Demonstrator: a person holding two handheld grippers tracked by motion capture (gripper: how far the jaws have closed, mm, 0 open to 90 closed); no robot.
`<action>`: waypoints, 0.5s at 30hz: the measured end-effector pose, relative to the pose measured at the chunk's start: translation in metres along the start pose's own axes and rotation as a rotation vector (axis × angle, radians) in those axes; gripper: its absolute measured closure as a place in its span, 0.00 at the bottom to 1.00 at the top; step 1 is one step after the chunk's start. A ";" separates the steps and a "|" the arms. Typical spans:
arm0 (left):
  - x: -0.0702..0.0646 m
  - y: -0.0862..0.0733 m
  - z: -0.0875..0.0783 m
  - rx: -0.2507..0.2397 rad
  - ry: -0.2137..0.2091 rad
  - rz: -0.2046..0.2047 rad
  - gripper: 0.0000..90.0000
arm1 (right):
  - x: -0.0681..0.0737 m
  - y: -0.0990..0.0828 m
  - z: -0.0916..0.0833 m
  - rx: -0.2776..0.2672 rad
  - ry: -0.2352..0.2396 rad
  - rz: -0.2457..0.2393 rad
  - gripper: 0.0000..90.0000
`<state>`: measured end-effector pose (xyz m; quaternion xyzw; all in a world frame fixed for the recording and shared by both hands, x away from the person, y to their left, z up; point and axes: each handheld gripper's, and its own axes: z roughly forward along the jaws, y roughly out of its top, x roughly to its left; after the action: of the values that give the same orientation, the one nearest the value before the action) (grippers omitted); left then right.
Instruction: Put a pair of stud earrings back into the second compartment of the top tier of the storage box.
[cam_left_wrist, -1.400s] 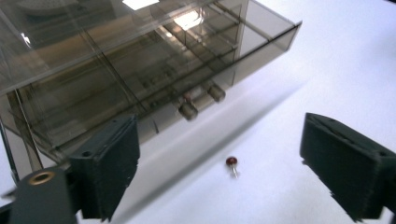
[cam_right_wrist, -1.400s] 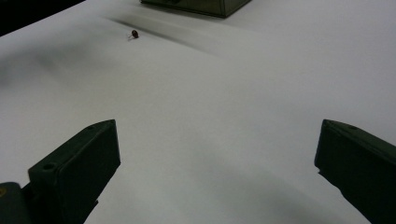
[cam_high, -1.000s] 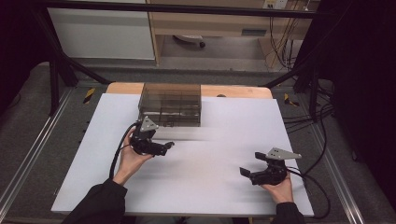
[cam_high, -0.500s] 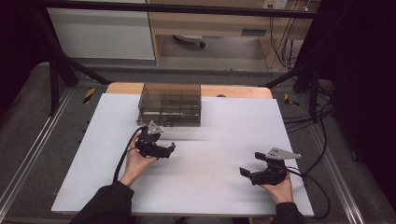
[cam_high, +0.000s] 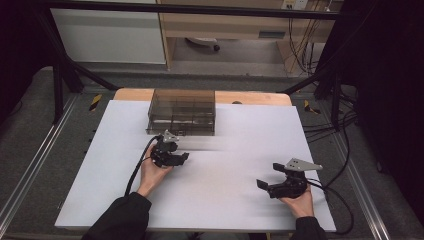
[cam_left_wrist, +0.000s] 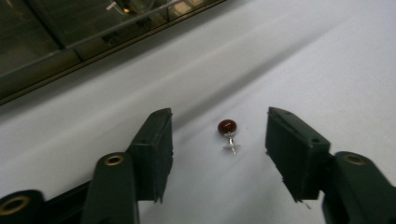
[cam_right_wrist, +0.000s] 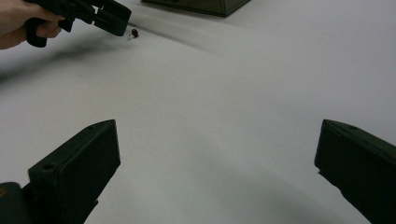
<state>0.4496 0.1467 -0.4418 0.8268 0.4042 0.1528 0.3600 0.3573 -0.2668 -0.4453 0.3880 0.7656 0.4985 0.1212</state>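
A small earring with a dark red bead (cam_left_wrist: 228, 126) and a silver post lies on the white table (cam_high: 225, 210). My left gripper (cam_left_wrist: 219, 115) is low over the table with one jaw on each side of the earring. Its jaws have just been closing, but they are clearly apart from the earring and touch nothing. In the high view the left gripper (cam_high: 179, 158) sits just in front of the box. In the right gripper view the earring (cam_right_wrist: 134, 32) lies at the tip of the left gripper (cam_right_wrist: 112, 16). My right gripper (cam_right_wrist: 218, 128) rests open near the table's front right, holding nothing.
A smoky transparent box (cam_high: 182, 112) with inner compartments stands at the back of the table, close behind the left gripper. Its front wall (cam_left_wrist: 46, 56) crosses the left gripper view's top left. Cables trail from both grippers. A metal frame surrounds the table.
The left gripper has sunk closer to the table and its jaws have narrowed around the spot where the earring lies. The right gripper has stayed still.
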 end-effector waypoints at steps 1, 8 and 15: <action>-0.001 0.000 0.001 0.002 0.000 0.001 0.50 | 0.000 0.000 0.000 -0.001 0.000 -0.003 0.01; -0.002 -0.001 0.007 0.014 0.001 0.003 0.63 | 0.000 0.000 0.000 -0.004 0.001 -0.004 0.01; -0.002 -0.001 0.008 0.015 0.006 0.007 0.75 | 0.000 0.000 0.000 -0.003 0.001 -0.004 0.01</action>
<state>0.4518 0.1418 -0.4479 0.8304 0.4036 0.1533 0.3522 0.3575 -0.2673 -0.4451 0.3861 0.7656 0.4997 0.1225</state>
